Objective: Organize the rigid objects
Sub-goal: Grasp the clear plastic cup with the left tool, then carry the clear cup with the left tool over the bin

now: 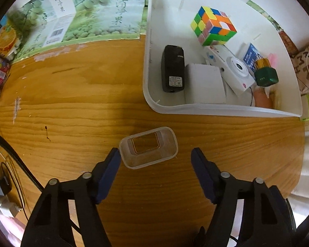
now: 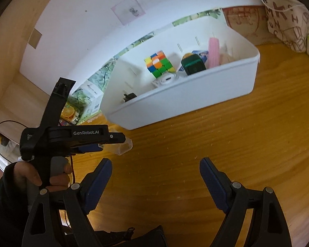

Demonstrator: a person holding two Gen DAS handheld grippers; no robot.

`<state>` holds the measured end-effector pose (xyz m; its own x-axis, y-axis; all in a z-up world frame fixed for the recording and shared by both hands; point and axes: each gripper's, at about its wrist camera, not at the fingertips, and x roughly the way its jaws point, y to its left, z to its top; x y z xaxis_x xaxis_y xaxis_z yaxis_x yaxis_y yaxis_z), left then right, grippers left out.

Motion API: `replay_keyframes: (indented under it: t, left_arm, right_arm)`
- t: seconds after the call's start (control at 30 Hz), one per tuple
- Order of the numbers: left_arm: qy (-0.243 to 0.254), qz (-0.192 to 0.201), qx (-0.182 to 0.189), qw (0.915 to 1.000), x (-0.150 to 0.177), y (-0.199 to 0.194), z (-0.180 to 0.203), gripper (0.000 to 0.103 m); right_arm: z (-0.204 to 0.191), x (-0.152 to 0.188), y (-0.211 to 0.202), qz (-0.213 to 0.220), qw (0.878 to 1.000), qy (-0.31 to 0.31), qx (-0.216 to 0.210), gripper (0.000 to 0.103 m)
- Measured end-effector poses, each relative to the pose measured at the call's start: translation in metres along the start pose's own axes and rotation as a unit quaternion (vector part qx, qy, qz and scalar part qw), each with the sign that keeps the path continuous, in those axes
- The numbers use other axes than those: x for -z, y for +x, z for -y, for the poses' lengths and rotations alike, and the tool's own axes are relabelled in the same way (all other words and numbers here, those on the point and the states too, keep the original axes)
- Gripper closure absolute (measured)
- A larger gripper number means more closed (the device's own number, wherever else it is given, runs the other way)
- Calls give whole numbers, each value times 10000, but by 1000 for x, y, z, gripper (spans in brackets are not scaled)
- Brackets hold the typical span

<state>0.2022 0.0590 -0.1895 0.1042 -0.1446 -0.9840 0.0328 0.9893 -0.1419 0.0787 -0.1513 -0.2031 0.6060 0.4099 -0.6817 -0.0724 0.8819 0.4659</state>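
A small clear plastic tub [image 1: 148, 147] lies on the wooden table [image 1: 72, 107], just in front of a white bin [image 1: 150, 61]. My left gripper [image 1: 155, 154] points down over the tub with its jaws on either side; the left pad is at the tub's edge and the right pad stands apart from it, so it is open. The bin holds a colour cube [image 1: 213, 25], a black adapter [image 1: 173, 69], a white box [image 1: 205, 83], a white camera [image 1: 234, 72] and a green block [image 1: 265, 76]. My right gripper [image 2: 155, 168] hangs open and empty over bare table, near the bin [image 2: 175, 103].
Fruit-print cartons [image 1: 88, 14] line the back wall, with juice boxes [image 1: 6, 39] and cables [image 1: 8, 175] at the left. A patterned bag [image 2: 288, 20] stands to the right of the bin. A hand [image 2: 31, 177] holds the left gripper's handle. A black zipped pouch [image 2: 129, 234] lies below.
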Motion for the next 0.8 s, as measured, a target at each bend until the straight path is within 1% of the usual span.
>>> replay_keyframes:
  t: [0.1, 0.13, 0.17, 0.4, 0.53, 0.67, 0.73, 0.8]
  left_arm:
    - [4, 45, 34, 10000, 1, 0, -3, 41]
    - [13, 45, 27, 10000, 0, 0, -5, 46]
    - [24, 46, 42, 10000, 0, 0, -6, 48]
    - [53, 83, 185, 9998, -1, -2, -17, 48]
    - [67, 228, 121, 9996, 4, -11, -23, 48]
    - [33, 396, 65, 9992, 9, -31, -25, 48]
    - [-39, 473, 158, 9987, 9, -44, -26, 49]
    - [-117, 598, 349, 9975, 11, -59, -24, 49]
  right_arm:
    - [-5, 4, 5, -60, 10000, 1, 27, 16]
    - [-7, 5, 7, -76, 10000, -8, 30, 16]
    - [-9, 7, 9, -93, 9999, -18, 34, 16]
    - [-20, 13, 15, -130, 9998, -131, 68, 16]
    - [-23, 14, 17, -127, 9997, -196, 58, 16]
    - [-29, 14, 17, -165, 9992, -348, 57, 16]
    - [-33, 14, 15, -188, 9986, -483, 55, 16]
    - [-36, 14, 12, -210, 9978, -627, 63, 16]
